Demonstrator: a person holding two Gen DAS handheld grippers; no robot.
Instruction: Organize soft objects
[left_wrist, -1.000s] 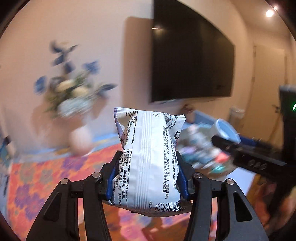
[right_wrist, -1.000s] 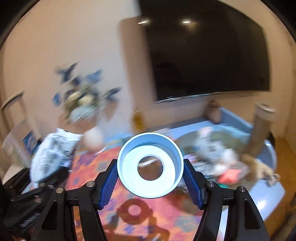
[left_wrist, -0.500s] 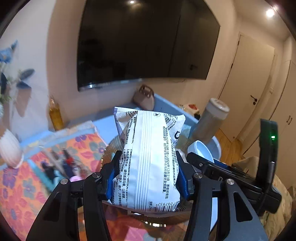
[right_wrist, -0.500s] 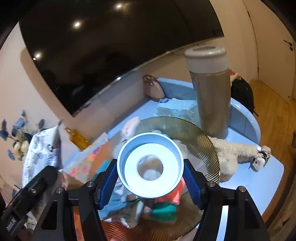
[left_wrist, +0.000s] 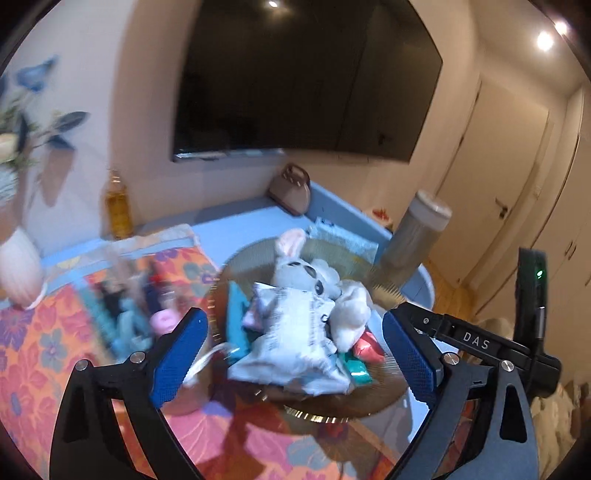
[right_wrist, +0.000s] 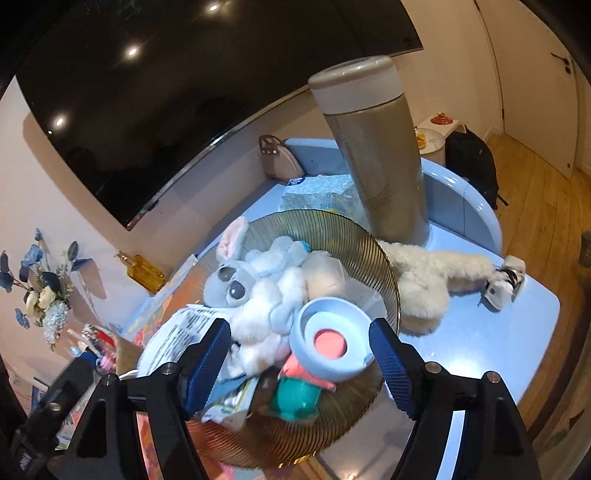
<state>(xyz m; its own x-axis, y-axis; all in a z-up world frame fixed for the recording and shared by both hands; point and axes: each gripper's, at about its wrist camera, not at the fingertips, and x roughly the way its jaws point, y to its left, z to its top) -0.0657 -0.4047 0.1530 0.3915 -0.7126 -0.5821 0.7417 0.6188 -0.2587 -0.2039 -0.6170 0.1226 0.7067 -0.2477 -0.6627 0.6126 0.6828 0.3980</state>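
A ribbed amber glass bowl (right_wrist: 384, 258) (left_wrist: 325, 415) on the blue table holds a grey and white plush rabbit (right_wrist: 255, 291) (left_wrist: 306, 273), a white printed snack bag (left_wrist: 295, 339) (right_wrist: 177, 332), a pale blue ring-shaped roll (right_wrist: 332, 343), and pink and teal packets (right_wrist: 299, 398). My left gripper (left_wrist: 295, 354) is open, just above the snack bag, which lies loose in the bowl. My right gripper (right_wrist: 299, 354) is open around the blue roll, which rests on the pile, tilted.
A tall metallic flask (right_wrist: 373, 147) stands behind the bowl. A cream plush toy (right_wrist: 436, 273) lies on the table to the right. A tissue pack (right_wrist: 321, 192), a small handbag (right_wrist: 277, 158), an oil bottle (left_wrist: 118, 206), a flower vase (left_wrist: 18, 266) and a floral cloth (left_wrist: 37, 354) are around.
Both grippers swung over the bowl and opened. The snack bag left the left gripper and the blue roll left the right gripper; both now lie in the bowl.
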